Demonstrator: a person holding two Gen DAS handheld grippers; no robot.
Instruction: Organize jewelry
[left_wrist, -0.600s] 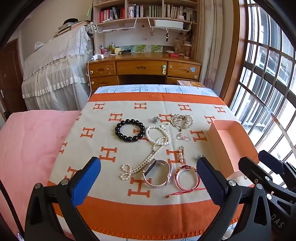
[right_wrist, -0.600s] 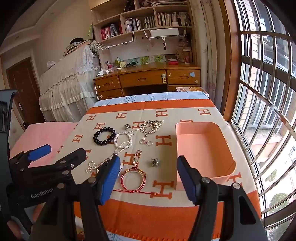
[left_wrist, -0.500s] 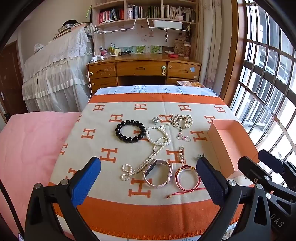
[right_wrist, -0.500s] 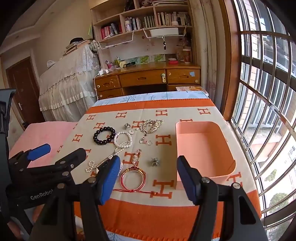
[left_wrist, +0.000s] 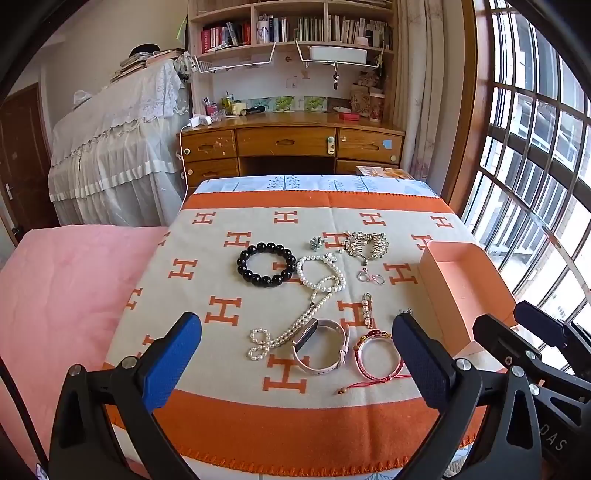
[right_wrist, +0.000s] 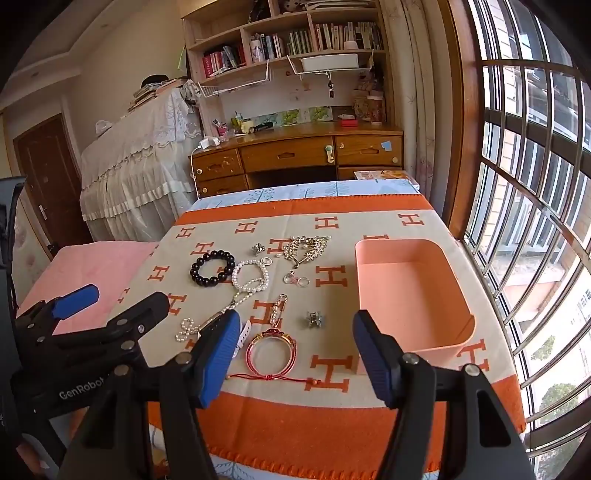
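Jewelry lies on an orange-and-beige H-patterned cloth (left_wrist: 221, 258): a black bead bracelet (left_wrist: 266, 264), a pearl necklace (left_wrist: 314, 291), a pink watch band (left_wrist: 320, 349), a red cord bracelet (left_wrist: 376, 355), a crystal hair clip (left_wrist: 366, 244) and small rings (left_wrist: 370, 277). An empty pink box (right_wrist: 410, 295) stands at the right. My left gripper (left_wrist: 295, 362) is open, empty, above the near edge. My right gripper (right_wrist: 295, 358) is open, empty, over the red cord bracelet (right_wrist: 271, 350).
A pink surface (left_wrist: 55, 295) lies left of the cloth. A wooden desk with drawers (left_wrist: 288, 144) and a lace-covered piano (left_wrist: 114, 147) stand behind. A barred window (left_wrist: 535, 166) runs along the right side.
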